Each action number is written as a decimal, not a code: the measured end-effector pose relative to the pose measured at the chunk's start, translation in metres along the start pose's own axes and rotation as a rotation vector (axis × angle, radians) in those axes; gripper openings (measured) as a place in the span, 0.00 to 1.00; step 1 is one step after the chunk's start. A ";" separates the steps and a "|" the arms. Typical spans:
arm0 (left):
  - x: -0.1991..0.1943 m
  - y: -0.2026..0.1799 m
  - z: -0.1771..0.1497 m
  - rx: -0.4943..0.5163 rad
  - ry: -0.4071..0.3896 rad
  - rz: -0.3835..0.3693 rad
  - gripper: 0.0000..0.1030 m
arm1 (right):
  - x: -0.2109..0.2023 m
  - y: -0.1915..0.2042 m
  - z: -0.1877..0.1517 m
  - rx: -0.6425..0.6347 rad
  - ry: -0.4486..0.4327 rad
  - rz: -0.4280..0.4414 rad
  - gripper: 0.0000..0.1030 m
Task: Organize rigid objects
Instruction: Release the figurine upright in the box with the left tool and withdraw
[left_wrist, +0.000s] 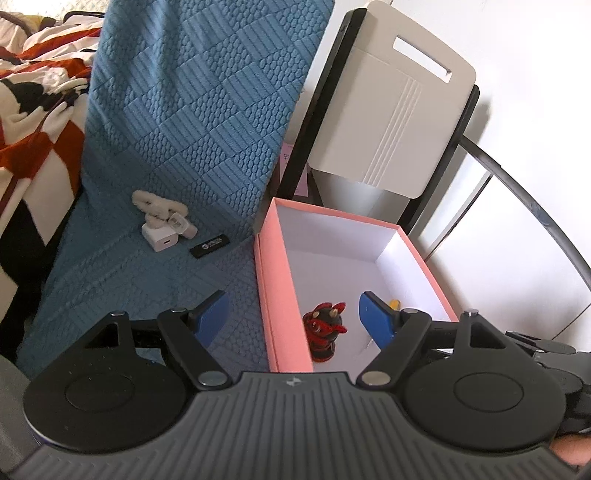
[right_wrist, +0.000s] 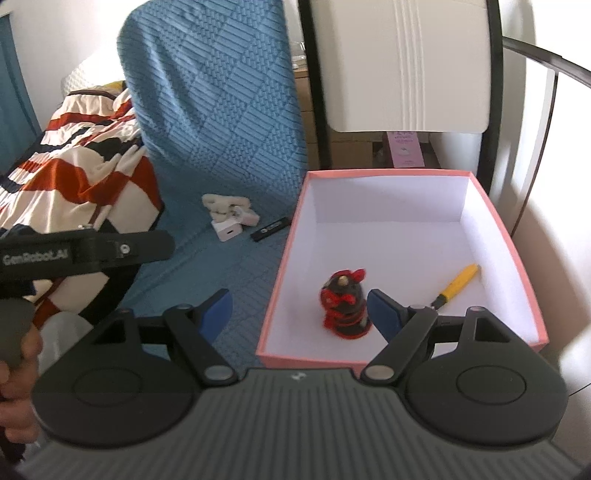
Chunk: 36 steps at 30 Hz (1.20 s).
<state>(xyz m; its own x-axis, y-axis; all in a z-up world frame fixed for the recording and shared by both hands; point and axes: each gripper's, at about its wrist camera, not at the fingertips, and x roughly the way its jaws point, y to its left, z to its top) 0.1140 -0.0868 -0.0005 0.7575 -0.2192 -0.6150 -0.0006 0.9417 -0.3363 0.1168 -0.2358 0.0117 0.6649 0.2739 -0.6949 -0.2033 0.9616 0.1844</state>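
Observation:
A pink box (left_wrist: 282, 295) (right_wrist: 280, 280) with a white inside sits on the blue quilted cover. A dark figurine with red trim (left_wrist: 325, 332) (right_wrist: 345, 306) stands in it, with a yellow-handled tool (right_wrist: 458, 282) (left_wrist: 394, 304) to its right. On the cover lie a white charger (left_wrist: 162, 236) (right_wrist: 228, 228), a fluffy white item (left_wrist: 155, 205) (right_wrist: 227, 203) and a black stick (left_wrist: 210, 246) (right_wrist: 270, 229). My left gripper (left_wrist: 293, 319) is open and empty over the box's near left wall. My right gripper (right_wrist: 301, 314) is open and empty, spanning that wall near the figurine.
A striped red, white and black blanket (left_wrist: 33, 122) (right_wrist: 81, 155) lies at the left. A white chair back (left_wrist: 391, 122) (right_wrist: 406, 62) with a black frame stands behind the box. The left gripper's body (right_wrist: 85, 251) shows at the left of the right wrist view.

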 end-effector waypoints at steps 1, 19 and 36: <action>-0.003 0.003 -0.002 -0.001 -0.002 0.001 0.79 | -0.001 0.005 -0.003 -0.004 -0.003 -0.003 0.79; -0.046 0.046 -0.051 0.014 -0.076 0.056 0.79 | -0.018 0.049 -0.056 -0.023 -0.087 -0.043 0.79; -0.037 0.071 -0.074 0.056 -0.040 0.099 0.79 | 0.000 0.065 -0.080 -0.001 -0.058 -0.033 0.79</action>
<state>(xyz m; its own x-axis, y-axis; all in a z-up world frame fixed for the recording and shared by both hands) 0.0375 -0.0305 -0.0548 0.7811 -0.1150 -0.6137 -0.0408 0.9714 -0.2340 0.0462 -0.1751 -0.0322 0.7116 0.2428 -0.6593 -0.1817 0.9701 0.1612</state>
